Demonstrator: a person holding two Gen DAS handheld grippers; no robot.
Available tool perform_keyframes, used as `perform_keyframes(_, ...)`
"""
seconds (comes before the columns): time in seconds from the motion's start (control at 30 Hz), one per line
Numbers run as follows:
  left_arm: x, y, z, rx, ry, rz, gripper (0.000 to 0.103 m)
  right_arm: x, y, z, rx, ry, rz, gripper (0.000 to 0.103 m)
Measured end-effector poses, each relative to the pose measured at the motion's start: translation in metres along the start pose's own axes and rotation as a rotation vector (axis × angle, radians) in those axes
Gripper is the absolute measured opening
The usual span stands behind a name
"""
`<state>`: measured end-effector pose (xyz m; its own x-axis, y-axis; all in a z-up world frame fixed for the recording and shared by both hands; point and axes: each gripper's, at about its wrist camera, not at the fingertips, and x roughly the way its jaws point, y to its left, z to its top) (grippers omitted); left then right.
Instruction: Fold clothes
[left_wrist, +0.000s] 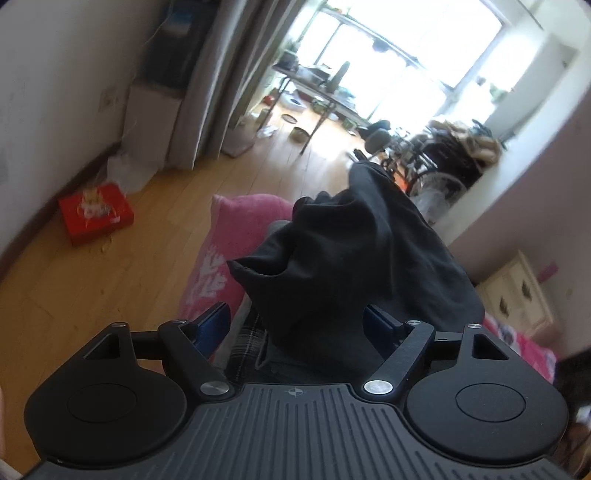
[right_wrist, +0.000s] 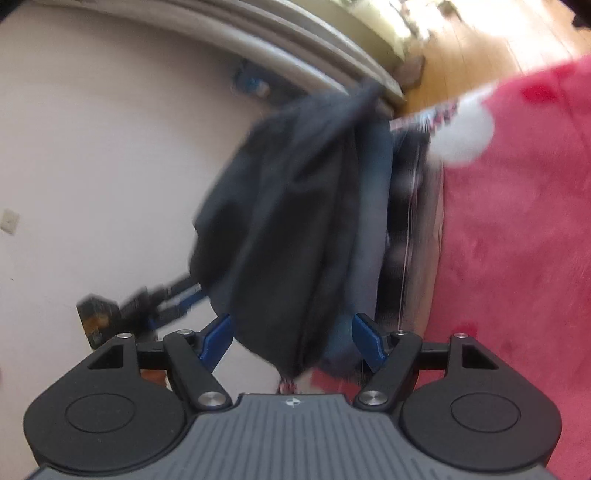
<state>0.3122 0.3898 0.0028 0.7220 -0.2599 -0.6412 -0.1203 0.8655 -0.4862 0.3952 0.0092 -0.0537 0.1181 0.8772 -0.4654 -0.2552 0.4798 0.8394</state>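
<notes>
While you read both wrist views, note each label below.
Left gripper (left_wrist: 295, 325): your blue-padded fingers (left_wrist: 212, 325) stand wide apart; dark cloth bunches in the gap, but no pinch on it shows.
Right gripper (right_wrist: 291, 339): your fingers are spread wide too, with blurred fabric hanging between them; whether any pad touches it cannot be told.
Black garment (left_wrist: 351, 251): crumpled and lifted in front of both grippers, above the edge of the pink blanket (left_wrist: 240, 221).
Red box (left_wrist: 96, 214): on the wooden floor (left_wrist: 166, 229) near the wall, well apart from the garment.
Other gripper (right_wrist: 155, 306): seen at left in your right wrist view, beside the cloth.
</notes>
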Motion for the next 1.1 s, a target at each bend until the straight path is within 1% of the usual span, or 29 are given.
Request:
perform_keyframes(0.17, 0.005, 0.008, 0.002, -0.071, -0.012, -0.048, 0.070, 0.017, 0.003, -0.005, -0.023, 0.028, 0.009, 0.074)
perform_keyframes(0.23, 0.008, 0.008, 0.002, -0.083, -0.010, -0.054, 0.059, 0.019, 0.003, -0.006, -0.040, 0.029, 0.006, 0.073)
perform_keyframes(0.3, 0.010, 0.008, 0.002, -0.099, -0.007, -0.052, 0.054, 0.019, 0.004, -0.008, -0.058, 0.026, 0.001, 0.071)
perform_keyframes(0.37, 0.010, 0.009, 0.001, -0.116, -0.012, -0.049, 0.042, 0.017, 0.007, -0.010, -0.074, 0.017, -0.006, 0.070)
perform_keyframes(0.47, 0.008, 0.010, 0.000, -0.139, -0.019, -0.043, 0.032, 0.013, 0.013, -0.012, -0.097, 0.004, -0.016, 0.064)
perform_keyframes(0.6, 0.004, 0.010, 0.000, -0.157, -0.020, -0.048, 0.030, 0.008, 0.020, -0.016, -0.128, -0.014, -0.030, 0.062)
perform_keyframes(0.8, 0.006, 0.008, 0.000, -0.170, -0.019, -0.032, 0.029, 0.005, 0.033, -0.014, -0.173, -0.049, -0.046, 0.062)
perform_keyframes(0.93, 0.008, 0.009, 0.001, -0.179, -0.020, -0.027, 0.028, 0.017, 0.026, -0.015, -0.140, -0.014, -0.067, 0.062)
perform_keyframes(1.0, 0.007, 0.009, 0.000, -0.173, -0.025, -0.024, 0.028, 0.021, 0.023, -0.019, -0.131, -0.010, -0.061, 0.062)
perform_keyframes(1.03, 0.007, 0.008, 0.000, -0.165, -0.034, -0.018, 0.026, 0.021, 0.023, -0.020, -0.136, -0.012, -0.056, 0.061)
perform_keyframes(1.07, 0.007, 0.008, -0.001, -0.157, -0.043, -0.013, 0.023, 0.021, 0.024, -0.021, -0.147, -0.018, -0.046, 0.053)
perform_keyframes(1.1, 0.006, 0.006, -0.002, -0.150, -0.051, -0.007, 0.021, 0.021, 0.025, -0.020, -0.159, -0.025, -0.033, 0.037)
